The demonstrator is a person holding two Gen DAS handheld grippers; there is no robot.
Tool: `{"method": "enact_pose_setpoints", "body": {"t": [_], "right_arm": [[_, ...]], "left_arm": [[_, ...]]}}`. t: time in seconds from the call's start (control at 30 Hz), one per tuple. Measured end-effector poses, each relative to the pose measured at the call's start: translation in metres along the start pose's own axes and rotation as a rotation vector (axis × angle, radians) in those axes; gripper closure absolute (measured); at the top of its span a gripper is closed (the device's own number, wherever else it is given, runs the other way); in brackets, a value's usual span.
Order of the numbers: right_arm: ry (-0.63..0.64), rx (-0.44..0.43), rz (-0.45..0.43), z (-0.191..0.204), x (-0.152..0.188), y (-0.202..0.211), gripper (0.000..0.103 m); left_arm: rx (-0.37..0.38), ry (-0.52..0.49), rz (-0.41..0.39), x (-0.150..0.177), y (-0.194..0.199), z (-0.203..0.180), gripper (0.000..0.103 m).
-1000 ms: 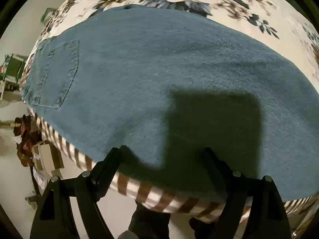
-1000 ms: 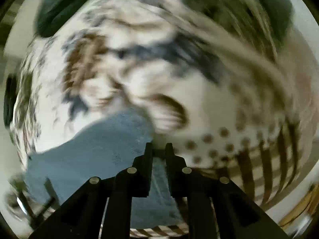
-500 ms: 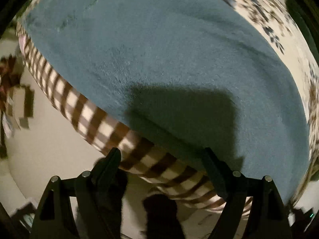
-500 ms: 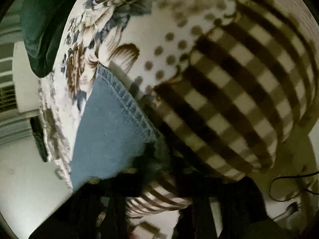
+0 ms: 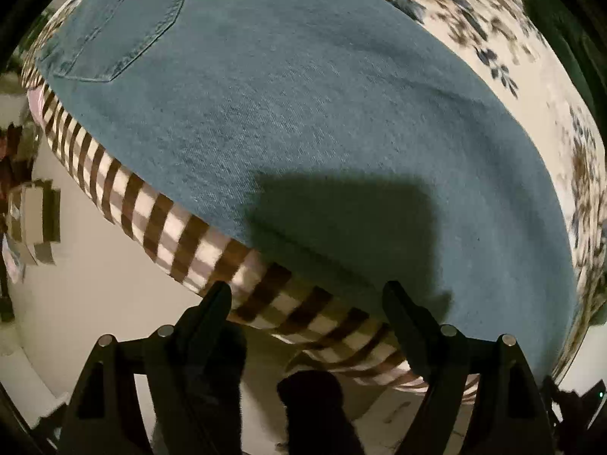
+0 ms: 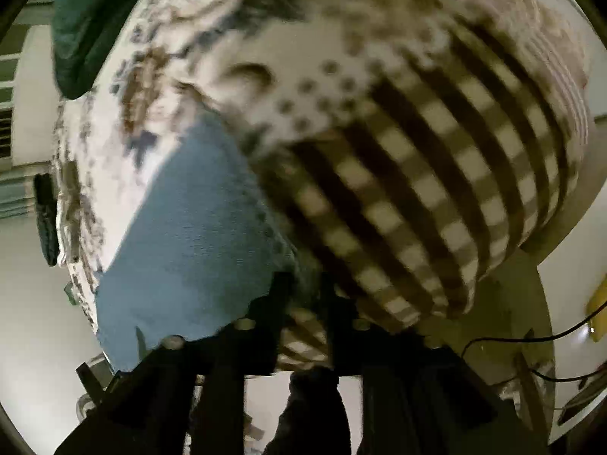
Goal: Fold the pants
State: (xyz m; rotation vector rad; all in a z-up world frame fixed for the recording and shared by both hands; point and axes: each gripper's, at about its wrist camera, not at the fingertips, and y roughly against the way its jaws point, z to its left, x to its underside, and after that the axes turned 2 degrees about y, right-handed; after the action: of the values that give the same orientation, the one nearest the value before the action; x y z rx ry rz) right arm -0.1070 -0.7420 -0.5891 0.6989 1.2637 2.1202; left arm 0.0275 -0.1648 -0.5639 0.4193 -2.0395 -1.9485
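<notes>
1 pair of blue denim pants (image 5: 322,121) lies spread flat on a bed, with 1 back pocket (image 5: 121,22) showing at the upper left of the left wrist view. The denim reaches the near edge of the mattress, where its border meets the brown-and-white checked side (image 5: 178,235) of the bedding.

There are 2 grippers. The left gripper (image 5: 307,295) hangs above the bed edge with its 2 fingers spread wide and nothing between them; its shadow falls on the denim just ahead. The right gripper (image 6: 305,284) sits at the hem corner of the pants (image 6: 189,235), its 2 fingers only narrowly apart and opening. Dark denim lies in the slim gap between them, but motion blur hides whether the pads press on it.

The bed is covered by 1 cream sheet printed with brown and blue flowers (image 5: 531,87); in the right wrist view a patch of brown dots (image 6: 322,87) lies between the flowers and the checks. 1 dark green cushion or blanket (image 6: 87,19) rests at the far end of the bed.

Beyond the mattress the floor (image 5: 95,284) is pale. A black cable (image 6: 531,337) trails across it at the right, and cluttered items at the left edge of the left wrist view are too blurred to name.
</notes>
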Motion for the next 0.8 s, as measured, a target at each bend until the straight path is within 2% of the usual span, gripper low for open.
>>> {"method": "enact_pose_setpoints", "body": {"t": [0.07,0.17,0.27,0.3,0.4,0.43,0.57,0.73,0.8], "right_arm": [[-0.034,-0.080,-0.028,-0.012,0.006,0.003,0.049],[-0.078,-0.199,-0.020,-0.019,0.017,-0.012,0.040],[-0.109,-0.269,-0.011,-0.020,0.022,-0.038,0.040],[-0.130,-0.305,-0.042,-0.019,0.023,-0.043,0.039],[-0.162,-0.428,-0.209,-0.017,0.027,-0.041,0.043],[-0.164,-0.445,-0.223,-0.015,0.026,-0.042,0.044],[-0.207,-0.525,-0.233,-0.013,0.024,-0.054,0.043],[-0.236,-0.564,-0.234,-0.009,0.016,-0.068,0.042],[-0.260,-0.622,-0.240,-0.003,0.016,-0.067,0.049]], "left_arm": [[0.006,-0.026,-0.010,-0.001,0.003,-0.004,0.022],[0.013,-0.096,-0.049,0.004,0.004,-0.022,0.022],[0.044,-0.136,-0.062,0.008,-0.003,-0.039,0.022],[0.050,-0.143,-0.064,0.008,-0.006,-0.044,0.022],[0.042,-0.165,-0.083,0.004,-0.020,-0.054,0.020],[0.041,-0.171,-0.089,0.001,-0.022,-0.058,0.018],[0.050,-0.221,-0.092,0.004,-0.037,-0.066,0.000],[0.034,-0.238,-0.115,0.012,-0.046,-0.068,0.000],[0.029,-0.230,-0.136,0.009,-0.052,-0.076,0.000]]}}
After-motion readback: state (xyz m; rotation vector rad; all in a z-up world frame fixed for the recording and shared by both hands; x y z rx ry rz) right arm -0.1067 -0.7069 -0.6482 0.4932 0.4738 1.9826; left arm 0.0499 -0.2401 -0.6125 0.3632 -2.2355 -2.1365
